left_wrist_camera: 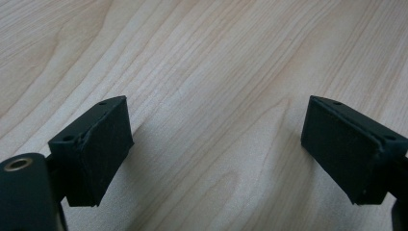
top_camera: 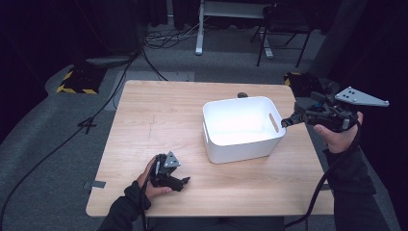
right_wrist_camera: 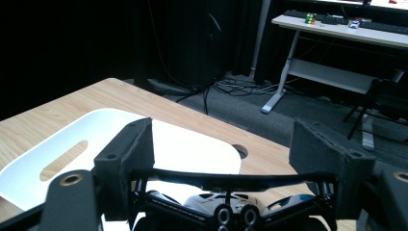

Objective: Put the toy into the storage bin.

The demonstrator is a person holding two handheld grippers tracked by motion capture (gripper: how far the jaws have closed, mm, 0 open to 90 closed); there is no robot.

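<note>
Down at the near edge of the table (top_camera: 144, 115), the left gripper (top_camera: 185, 181) sits low over the bare wood, held in the person's left hand (top_camera: 153, 185) with its cable trailing off toward the sleeve. Its jaws are spread wide, and the left gripper view shows nothing but wood grain between the two black pads (left_wrist_camera: 98, 151). So yeah, nothing in its grip.

A bit further in, right of center, there's the white bin (top_camera: 243, 127), a plain plastic tub with a slot handle on each short side. Inside looks bare from the high view.

Just off the bin's right end, the right gripper (top_camera: 285, 122) hangs in the air in the person's right hand (top_camera: 339, 132), tips pointing at the bin's right handle slot, close to the rim. Can't tell if they touch it. Jaws are wide here too, nothing between them; in the right gripper view the bin's white rim (right_wrist_camera: 43, 144) lies ahead and to the left.

Past the table it's grey floor, cables, a desk (top_camera: 235, 9) and a chair (top_camera: 284, 29).
</note>
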